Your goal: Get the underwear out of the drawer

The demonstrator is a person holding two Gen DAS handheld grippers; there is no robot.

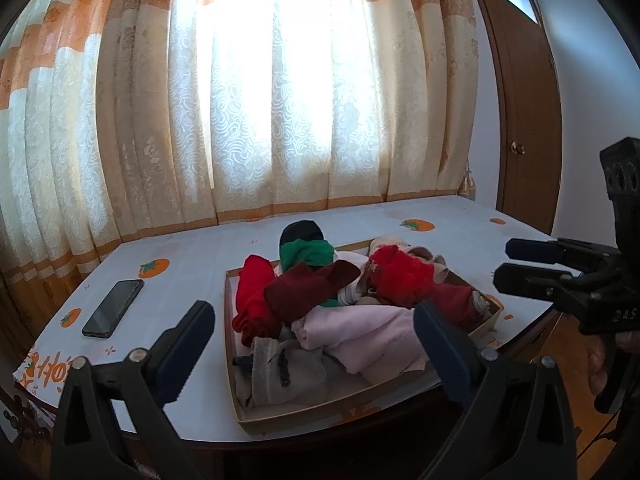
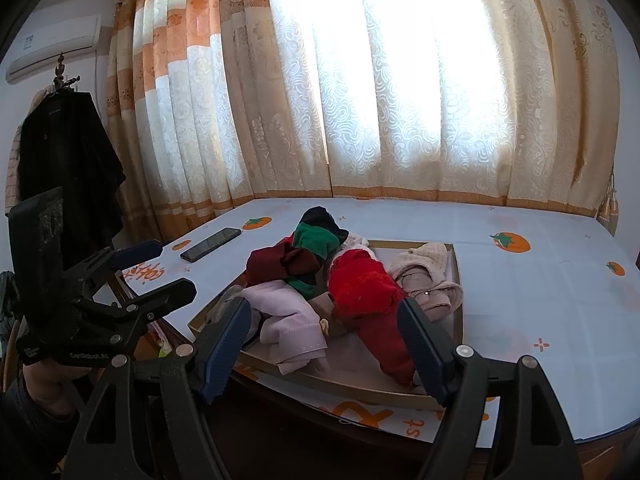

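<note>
A shallow wood-rimmed drawer lies on the table, heaped with folded underwear: a bright red piece, a maroon one, a green one, a pale pink one and a grey one. My left gripper hovers open in front of the drawer's near left side. My right gripper hovers open before the near right side. Neither pair of pads touches any cloth.
The table has a white cloth with orange fruit prints. A black phone lies left of the drawer. Curtains hang behind, a brown door is at the right and a dark coat hangs at the left.
</note>
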